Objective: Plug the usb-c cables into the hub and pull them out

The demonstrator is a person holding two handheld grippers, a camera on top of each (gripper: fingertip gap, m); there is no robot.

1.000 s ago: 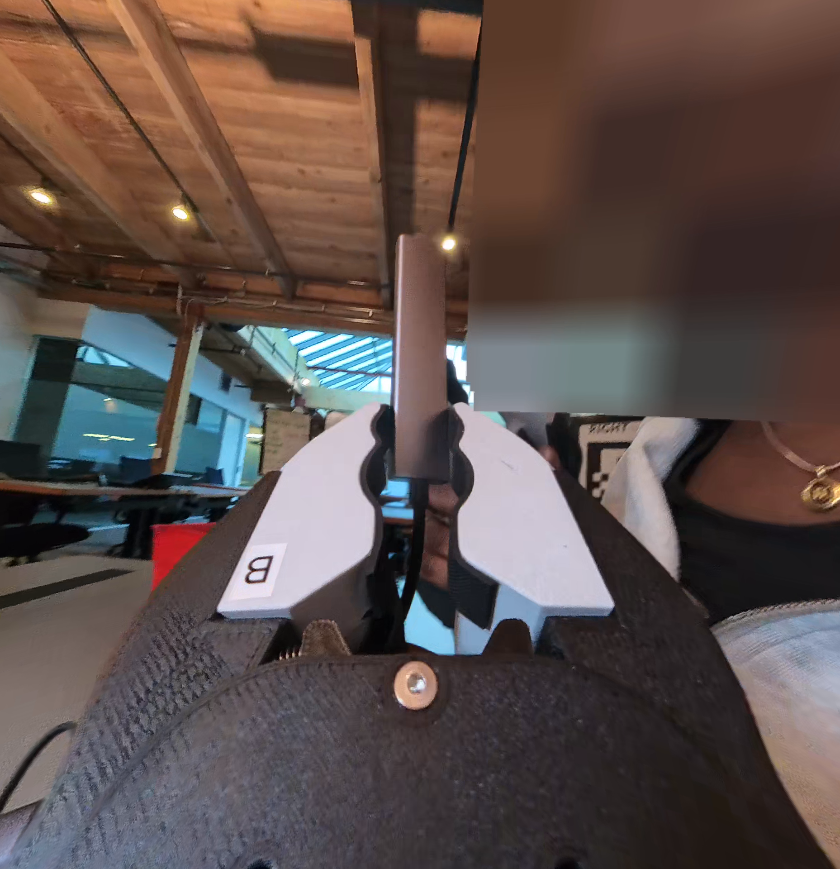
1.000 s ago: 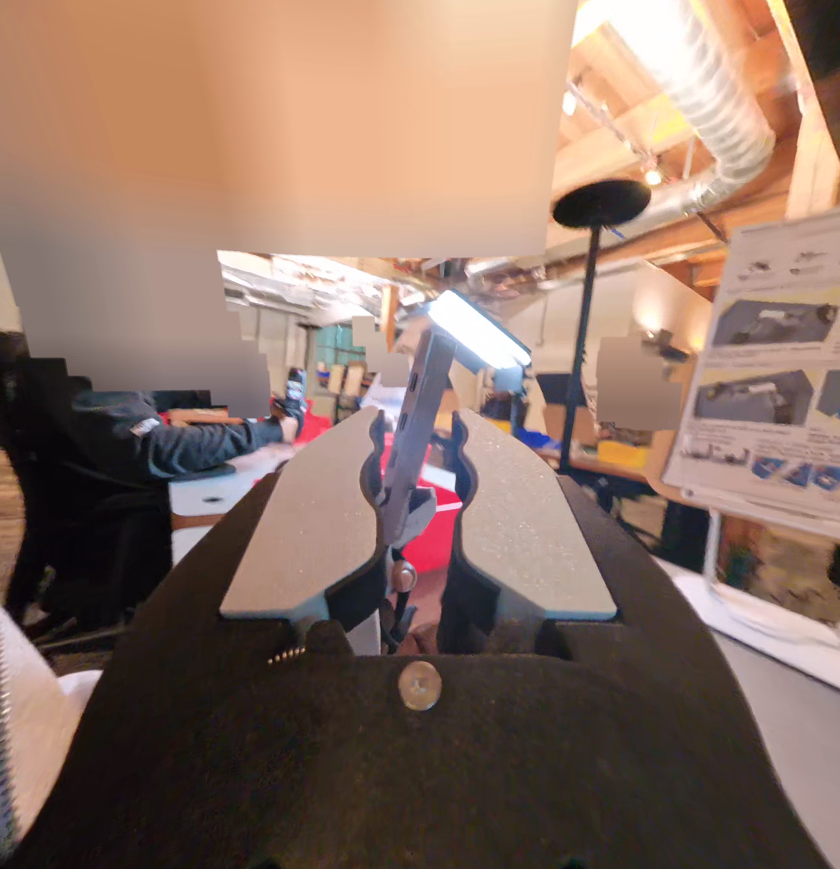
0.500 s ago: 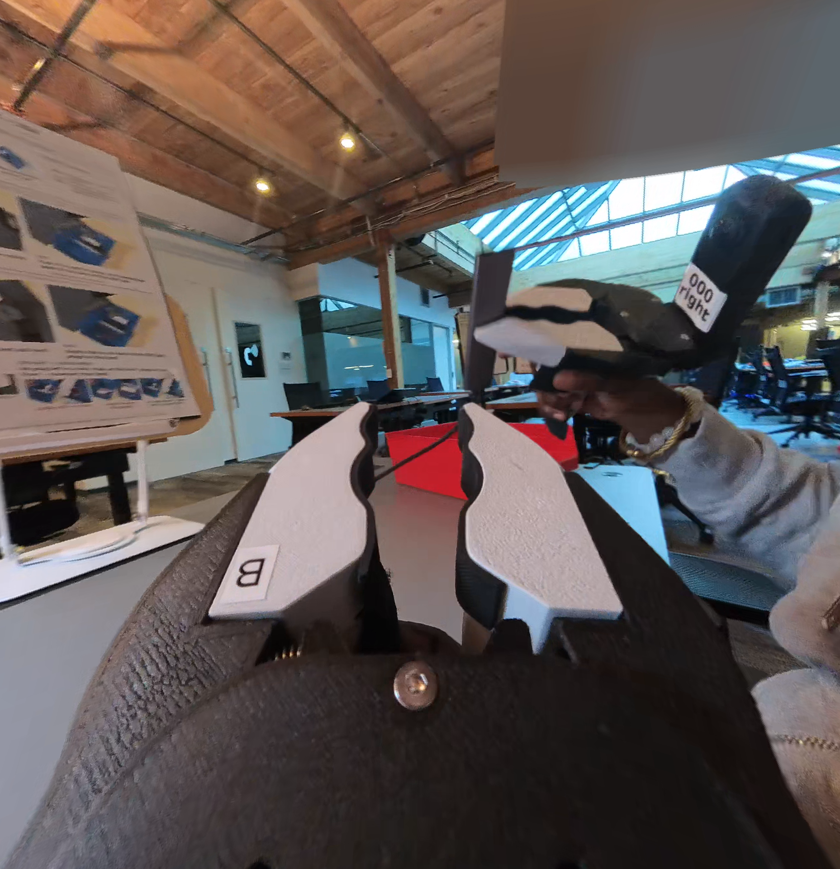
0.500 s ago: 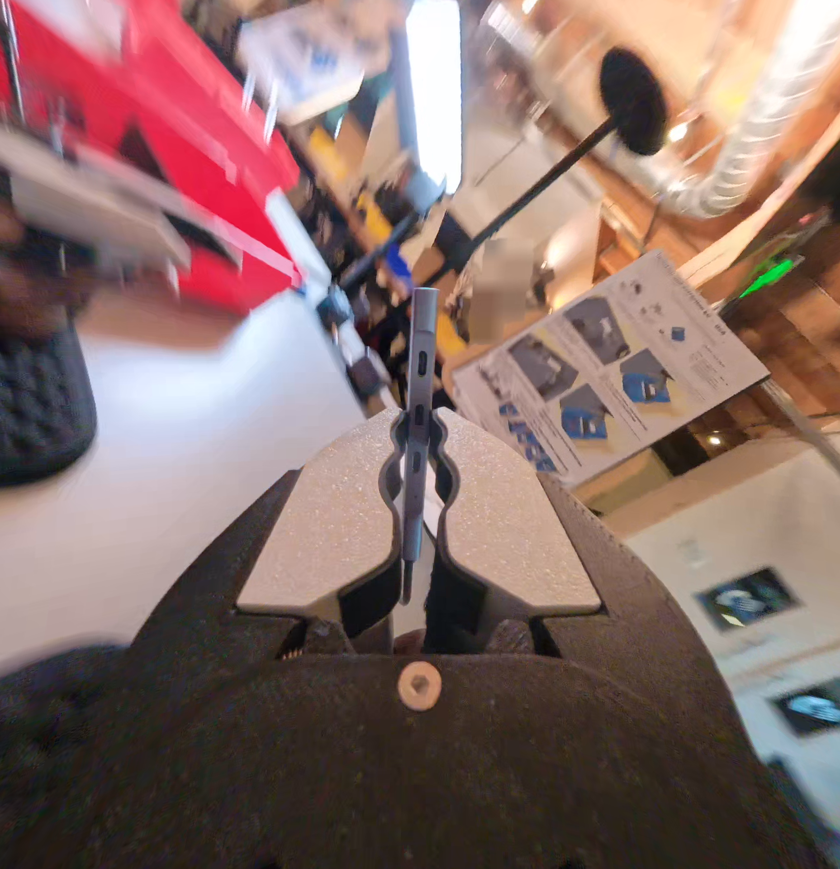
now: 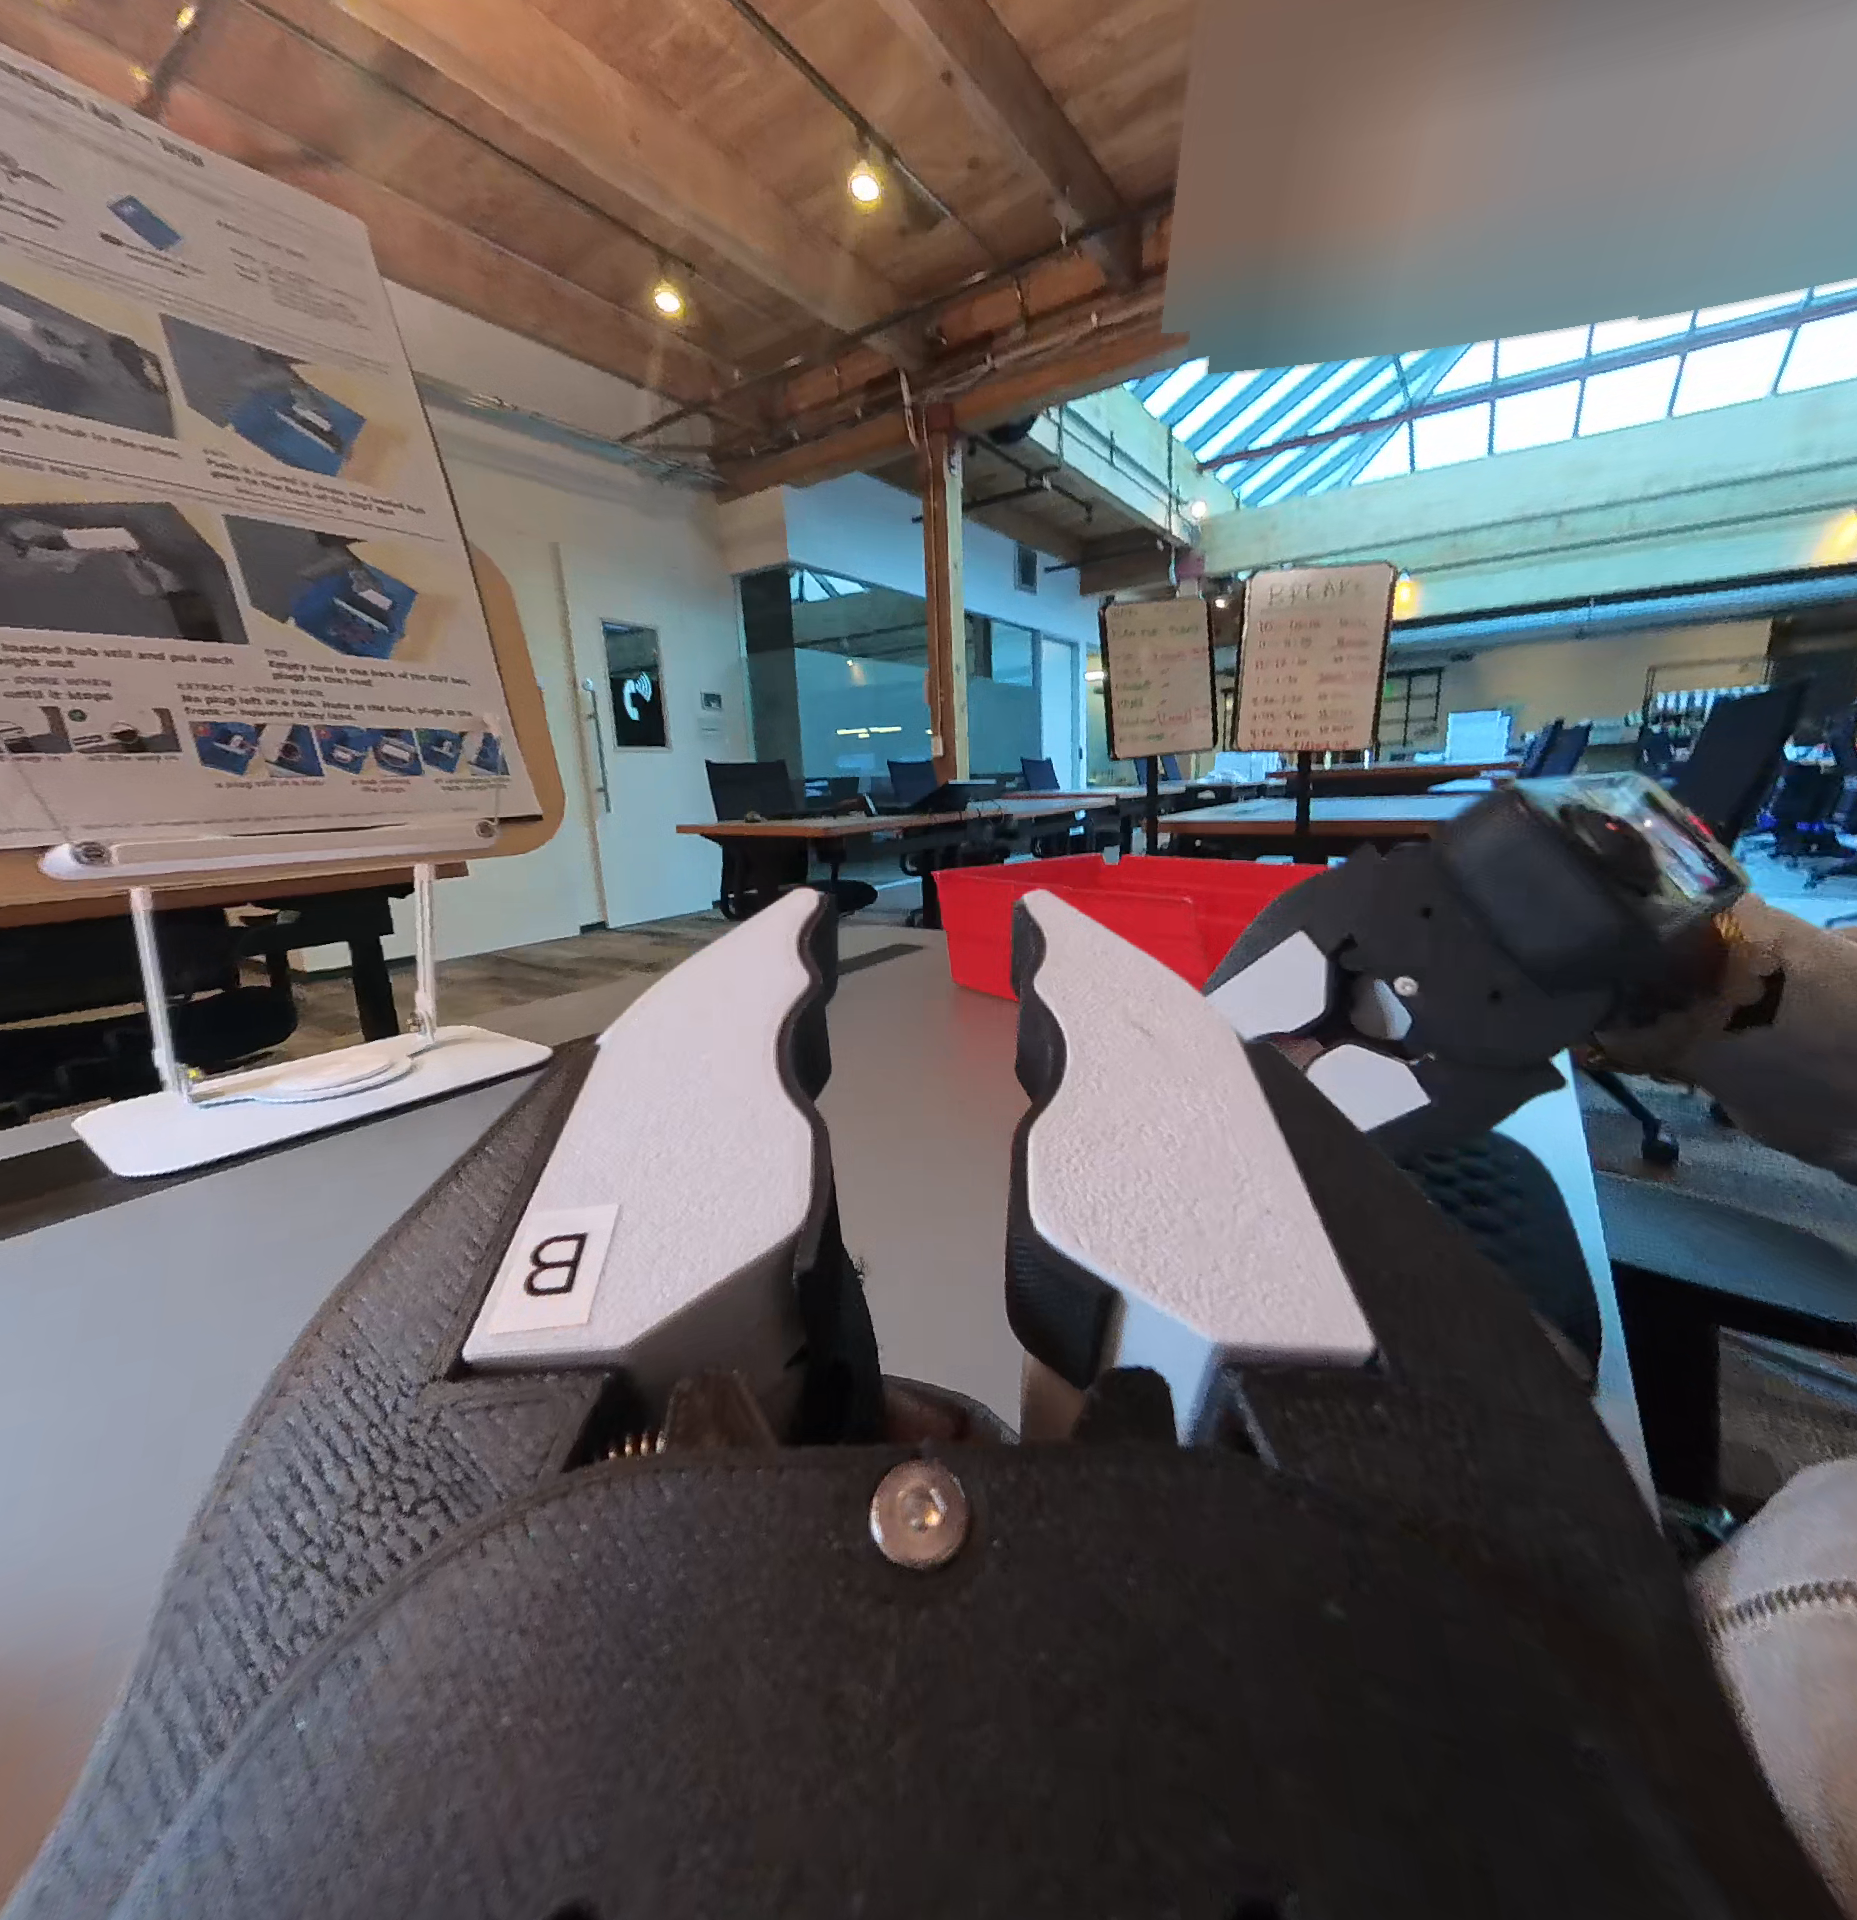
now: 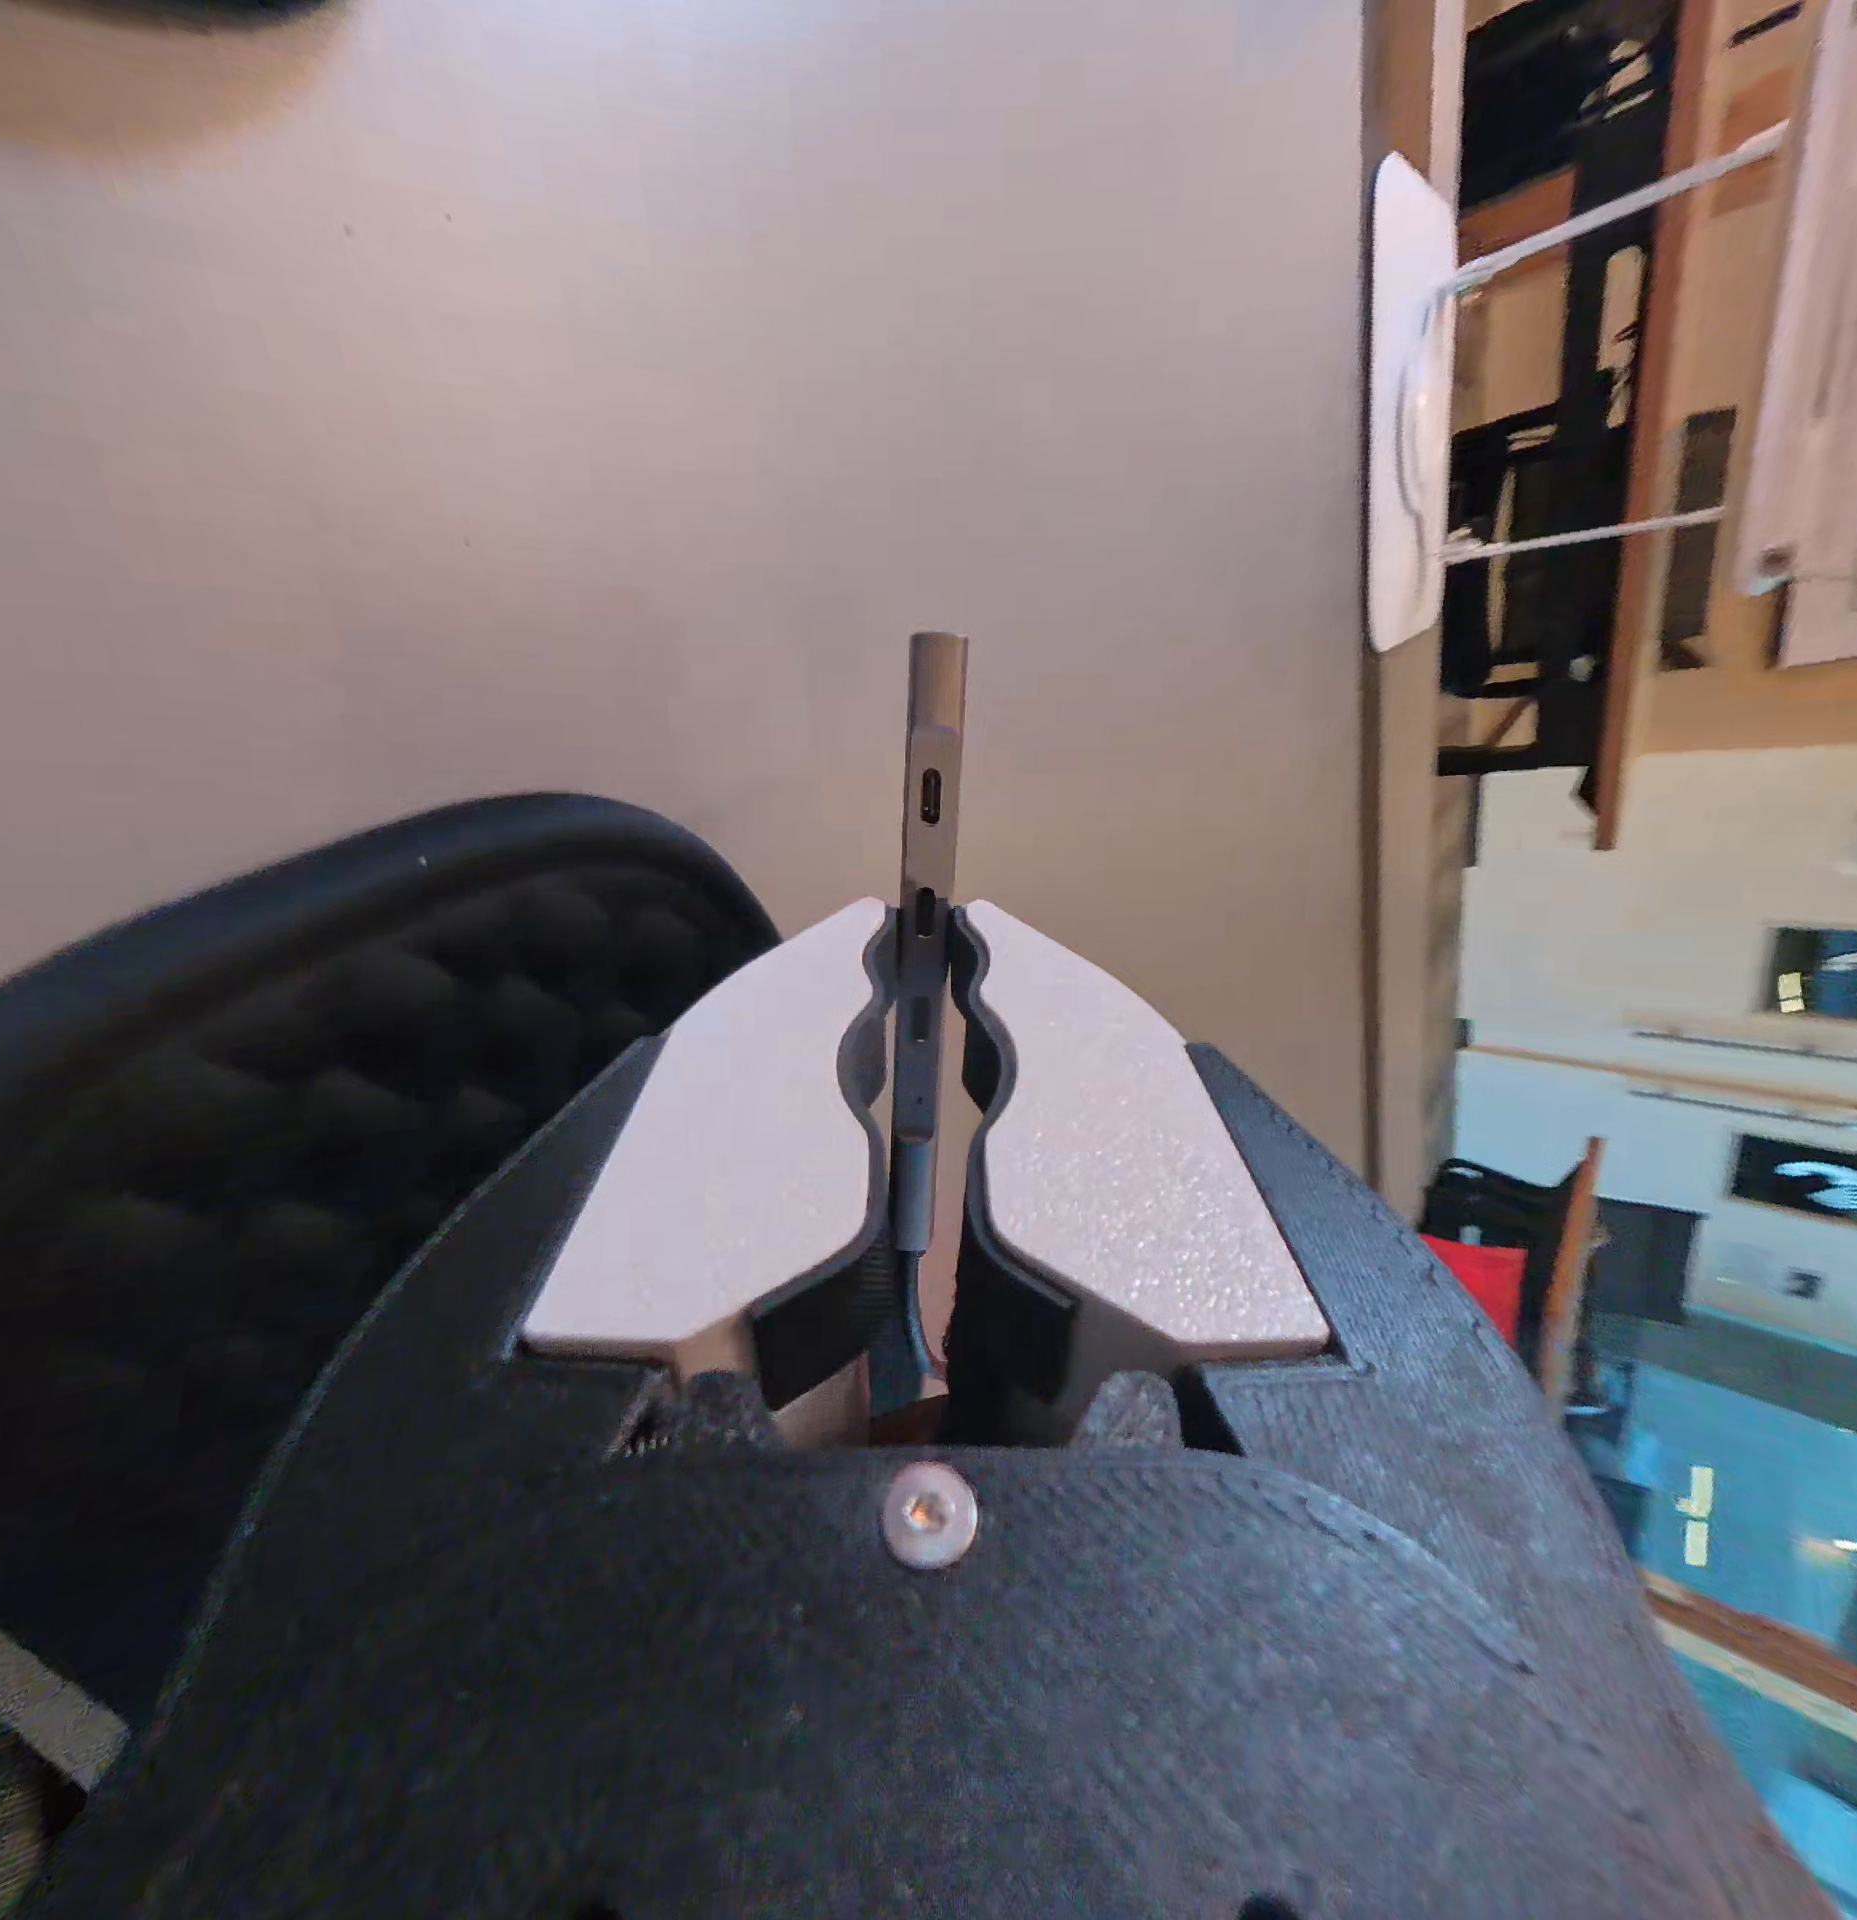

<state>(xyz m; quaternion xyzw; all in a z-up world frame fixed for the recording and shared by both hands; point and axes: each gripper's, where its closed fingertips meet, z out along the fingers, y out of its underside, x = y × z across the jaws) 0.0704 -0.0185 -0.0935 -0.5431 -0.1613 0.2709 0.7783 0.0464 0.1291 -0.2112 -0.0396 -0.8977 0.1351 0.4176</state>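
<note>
My right gripper (image 6: 926, 914) has its jaws clamped on the hub (image 6: 932, 831). The hub is thin and grey, and it sticks straight out past the tips. I can see a row of little empty ports down its narrow edge. Its own dark cord (image 6: 908, 1320) runs back between the jaws toward me.

My left gripper (image 5: 919, 914) has its jaws apart, and there is nothing between them. A second ago the left jaws held the hub. Now the right jaws hold it, so the hub has been passed from left to right. I think this frees my left gripper to go and fetch a cable. I cannot see any usb-c cables right now, so no plugging has started.

Past the left jaws is the grey worktop (image 5: 228, 1299). Farther ahead sits a red bin (image 5: 1090, 914). Off to the right of the jaws I see the right gripper from the side. Up and to the left stands a picture sheet (image 5: 197, 499) on a white stand (image 5: 300, 1081).

There is a small white sticker (image 5: 550, 1262) with a single black letter on my left jaw. The sheet has printed words, and two boards (image 5: 1246, 660) far back have handwriting too.
</note>
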